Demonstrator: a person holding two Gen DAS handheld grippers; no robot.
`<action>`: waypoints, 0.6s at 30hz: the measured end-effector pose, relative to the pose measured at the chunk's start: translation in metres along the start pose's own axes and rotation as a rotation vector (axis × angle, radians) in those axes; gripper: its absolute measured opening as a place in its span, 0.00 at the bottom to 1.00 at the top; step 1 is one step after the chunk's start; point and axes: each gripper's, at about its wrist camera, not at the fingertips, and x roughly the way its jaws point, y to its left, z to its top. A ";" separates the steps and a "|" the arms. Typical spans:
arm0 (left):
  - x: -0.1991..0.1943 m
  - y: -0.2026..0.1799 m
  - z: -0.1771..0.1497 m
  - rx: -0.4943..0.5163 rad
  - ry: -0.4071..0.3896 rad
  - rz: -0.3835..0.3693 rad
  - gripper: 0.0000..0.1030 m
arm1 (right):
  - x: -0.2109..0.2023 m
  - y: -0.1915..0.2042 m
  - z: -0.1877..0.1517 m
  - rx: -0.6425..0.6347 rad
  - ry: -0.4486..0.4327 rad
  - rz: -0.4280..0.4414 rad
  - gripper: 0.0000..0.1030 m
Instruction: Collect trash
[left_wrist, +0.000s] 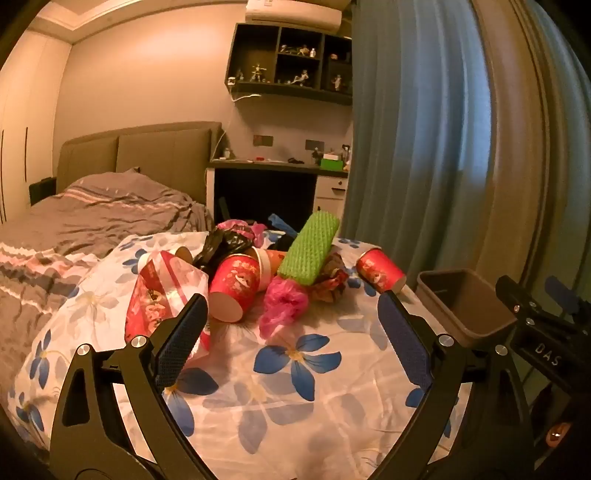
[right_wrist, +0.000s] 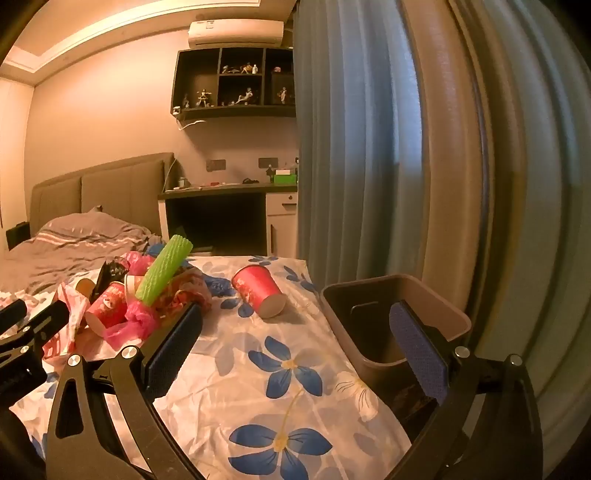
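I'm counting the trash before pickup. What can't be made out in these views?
- Bin floor, right wrist view: hidden by its own wall and a gripper finger.
- Pile under the green foam sleeve, left wrist view: items overlap, count unclear.
- Shelf figurines: too small.

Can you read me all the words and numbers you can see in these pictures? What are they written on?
"DAS": white letters on the black body of the right gripper, seen from the left wrist view.
The red paper cups carry gold and white designs, too blurred to read.
The red and white plastic bag has print, too crumpled and blurred to read.
The air conditioner has a small label, too small to read.
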 end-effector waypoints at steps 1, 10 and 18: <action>0.000 0.000 0.000 0.005 -0.002 -0.001 0.89 | 0.000 0.000 0.000 0.002 0.005 0.000 0.95; 0.000 -0.002 0.000 0.018 -0.006 -0.003 0.89 | 0.000 -0.001 0.001 0.003 0.007 -0.001 0.95; 0.001 -0.003 0.000 0.018 -0.004 -0.002 0.89 | 0.000 -0.001 0.001 0.004 0.005 -0.001 0.95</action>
